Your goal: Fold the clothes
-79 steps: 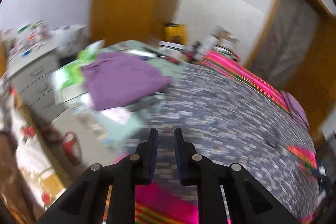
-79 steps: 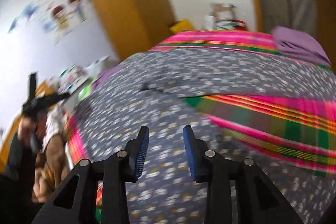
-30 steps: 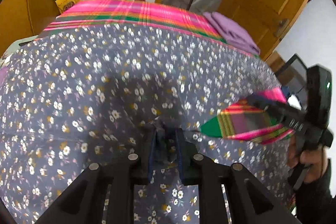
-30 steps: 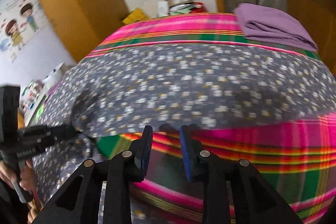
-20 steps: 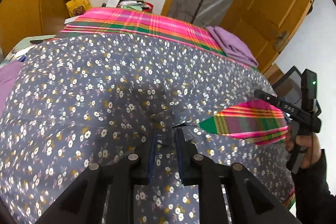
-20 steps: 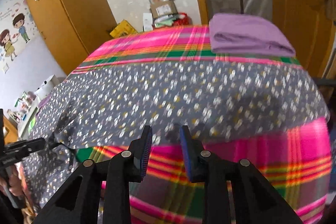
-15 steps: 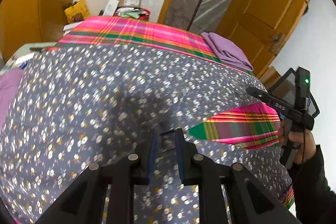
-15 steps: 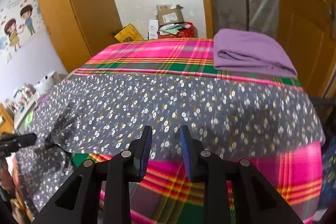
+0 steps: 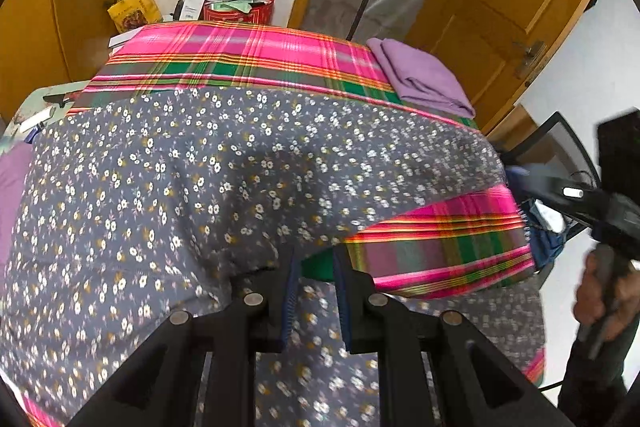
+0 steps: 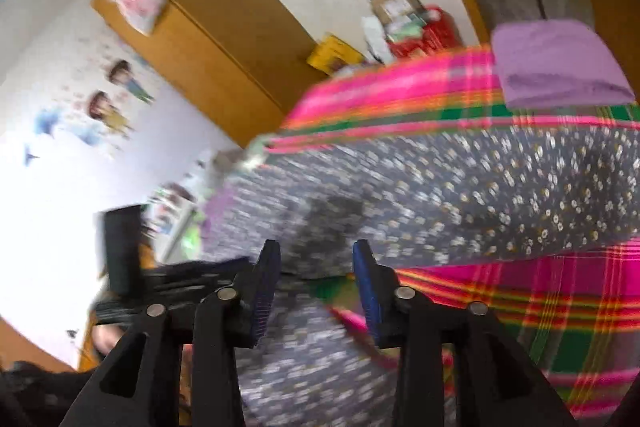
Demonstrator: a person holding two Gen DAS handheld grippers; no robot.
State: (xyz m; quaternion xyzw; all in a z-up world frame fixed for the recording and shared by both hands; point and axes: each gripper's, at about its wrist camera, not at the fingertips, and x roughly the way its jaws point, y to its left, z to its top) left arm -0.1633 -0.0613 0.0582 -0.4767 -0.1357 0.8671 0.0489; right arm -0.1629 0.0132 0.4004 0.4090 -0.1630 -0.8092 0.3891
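**Floral cloth doubled over on the bed, both grippers empty**

Nearest, in the left wrist view: left gripper (image 9: 314,291) low over the floral cloth (image 9: 192,179), fingers parted a little, nothing pinched between them, the cloth's turned edge just ahead of the tips. In the right wrist view: right gripper (image 10: 316,279) spread wide and likewise empty, though heavily smeared by motion, so possibly a thread of fabric missed there.

Beyond the tips: floral cloth spread across most of the plaid blanket (image 9: 248,55), one layer lying over another and a wedge of plaid bared between them on the right. Edge of the upper layer curved and slack rather than straight.

Farther off: a folded purple garment (image 9: 420,75) at the bed's far corner, apart from the floral cloth; behind it boxes and a red tin (image 9: 240,7) against the wall.

Likely trouble from here:
- Upper layer sliding back or off the bed's side, being loose and unweighted.
- Crooked crease, if pressed flat with that bowed edge.
- Edge dragged out of line by a fast-moving finger catching it.
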